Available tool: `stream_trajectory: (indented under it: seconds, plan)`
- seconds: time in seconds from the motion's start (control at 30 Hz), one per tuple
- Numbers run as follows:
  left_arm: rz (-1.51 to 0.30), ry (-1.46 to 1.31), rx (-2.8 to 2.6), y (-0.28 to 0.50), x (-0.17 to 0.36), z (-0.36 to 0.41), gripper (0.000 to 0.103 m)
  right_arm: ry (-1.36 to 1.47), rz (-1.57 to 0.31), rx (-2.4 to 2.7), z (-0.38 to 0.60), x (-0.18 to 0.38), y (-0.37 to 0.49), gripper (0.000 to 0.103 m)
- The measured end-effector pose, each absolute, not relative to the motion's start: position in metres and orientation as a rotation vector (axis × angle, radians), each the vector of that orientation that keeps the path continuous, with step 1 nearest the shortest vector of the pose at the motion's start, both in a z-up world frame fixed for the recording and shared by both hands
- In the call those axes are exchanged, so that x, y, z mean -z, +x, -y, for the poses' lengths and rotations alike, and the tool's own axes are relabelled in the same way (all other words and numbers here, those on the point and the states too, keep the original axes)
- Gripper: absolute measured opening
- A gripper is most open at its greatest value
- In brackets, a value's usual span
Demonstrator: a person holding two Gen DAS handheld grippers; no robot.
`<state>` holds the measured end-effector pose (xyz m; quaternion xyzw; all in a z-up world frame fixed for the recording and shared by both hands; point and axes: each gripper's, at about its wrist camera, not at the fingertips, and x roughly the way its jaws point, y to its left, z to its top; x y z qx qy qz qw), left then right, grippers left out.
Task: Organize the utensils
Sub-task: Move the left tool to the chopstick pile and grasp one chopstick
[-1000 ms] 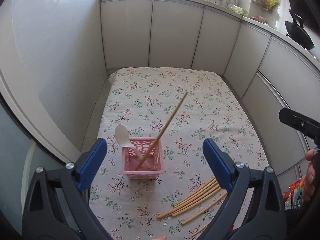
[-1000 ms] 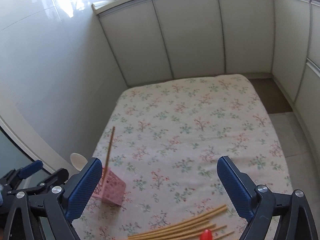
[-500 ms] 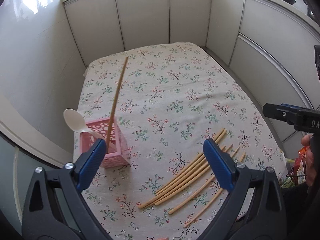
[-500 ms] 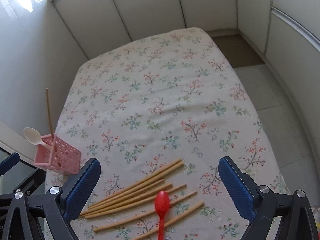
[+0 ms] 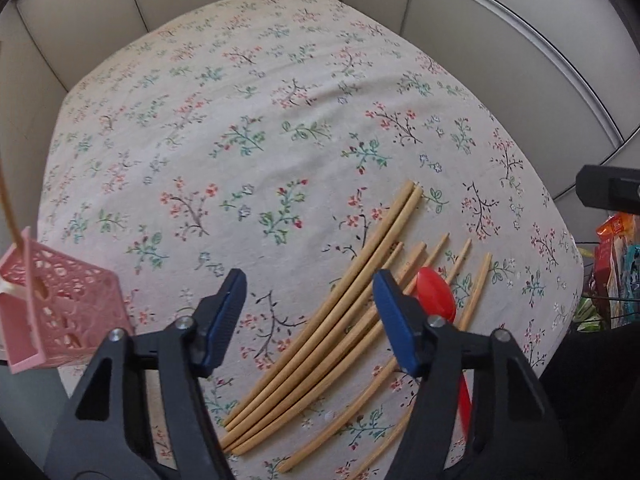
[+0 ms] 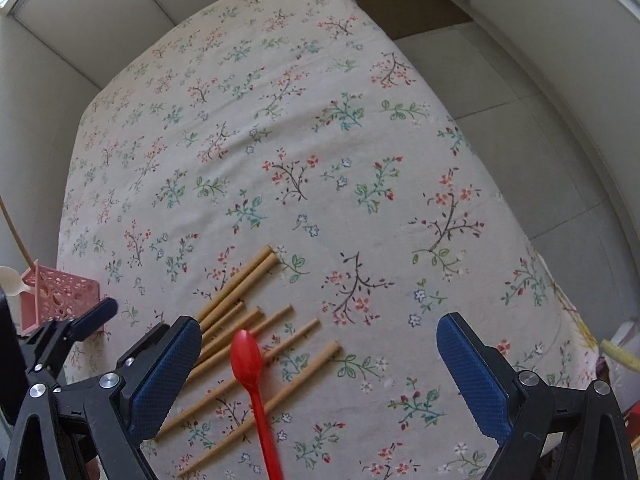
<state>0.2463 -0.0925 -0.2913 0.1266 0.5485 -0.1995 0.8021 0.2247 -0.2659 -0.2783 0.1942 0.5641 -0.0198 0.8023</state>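
Both grippers dropped toward the chopstick pile, left jaws narrowing

Left gripper (image 5: 310,312) now hangs low over the chopsticks (image 5: 320,332), jaws closing in from wide, pads not touching anything, sticks showing below the gap. Right gripper (image 6: 318,372) also came down and tilted steeply, jaws wide as before. Red spoon (image 6: 248,364), out of frame a second ago, now lies across the sticks. Pink basket (image 5: 60,308) slid to the left edge in both views; counter and cabinets mostly gone from frame.

Left gripper (image 5: 310,312) over chopsticks (image 5: 320,332) on the floral-clothed counter (image 5: 260,120), jaws closing with nothing pressed between; red spoon (image 5: 438,292) beside right finger; pink basket (image 5: 60,312) at left edge.
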Motion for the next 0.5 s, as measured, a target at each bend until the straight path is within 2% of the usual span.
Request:
stream_trajectory:
  seconds: [0.33,0.5]
  plan:
    - [-1.245,0.282,0.466,0.256,0.316,0.111,0.04,0.431,-1.23,0.057,0.275,0.281,0.225,0.098]
    - [-1.237,0.292,0.484,0.257,0.318,0.117,0.039,0.433,-1.243,0.057,0.276,0.285,0.227,0.098]
